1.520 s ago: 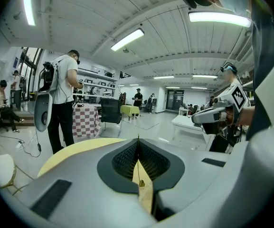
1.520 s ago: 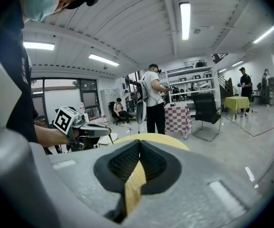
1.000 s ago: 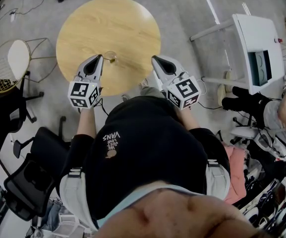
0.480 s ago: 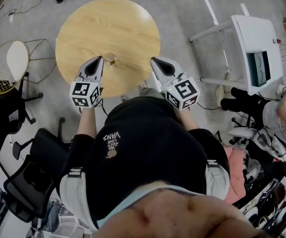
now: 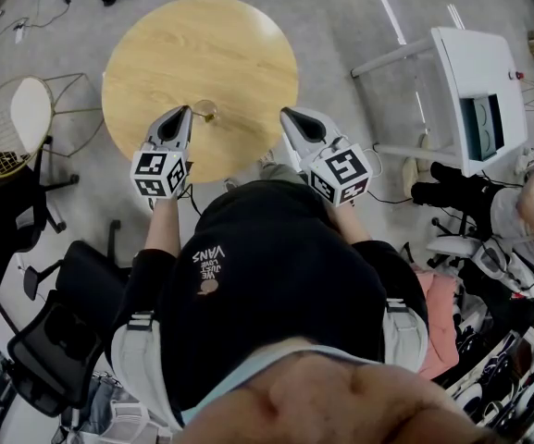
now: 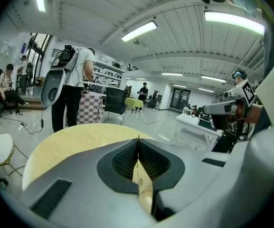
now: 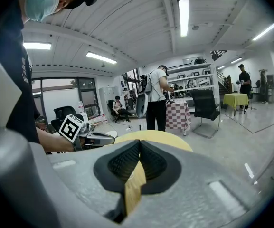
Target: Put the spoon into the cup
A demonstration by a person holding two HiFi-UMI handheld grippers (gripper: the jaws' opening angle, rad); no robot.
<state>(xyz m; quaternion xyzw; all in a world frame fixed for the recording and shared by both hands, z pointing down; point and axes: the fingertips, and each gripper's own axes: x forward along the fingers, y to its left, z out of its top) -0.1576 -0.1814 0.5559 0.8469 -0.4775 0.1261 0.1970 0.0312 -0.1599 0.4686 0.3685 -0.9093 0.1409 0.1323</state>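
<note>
A small clear glass cup (image 5: 204,109) stands on the round wooden table (image 5: 202,44) near its front edge. Something yellowish glints inside it, but no spoon can be made out in any view. My left gripper (image 5: 186,109) hovers just left of the cup, its tip almost at the rim, its jaws closed together with nothing between them. My right gripper (image 5: 287,114) is held over the table's front right edge, well apart from the cup, also shut and empty. The left gripper view shows the left gripper (image 6: 137,137) with its jaws meeting over the tabletop (image 6: 75,139). The right gripper (image 7: 139,142) looks the same in its own view.
A wire chair with a white seat (image 5: 12,123) stands left of the table, with black office chairs (image 5: 49,350) nearer me. A white desk (image 5: 475,91) and a seated person (image 5: 516,211) are at the right. A standing person (image 6: 75,94) is beyond the table.
</note>
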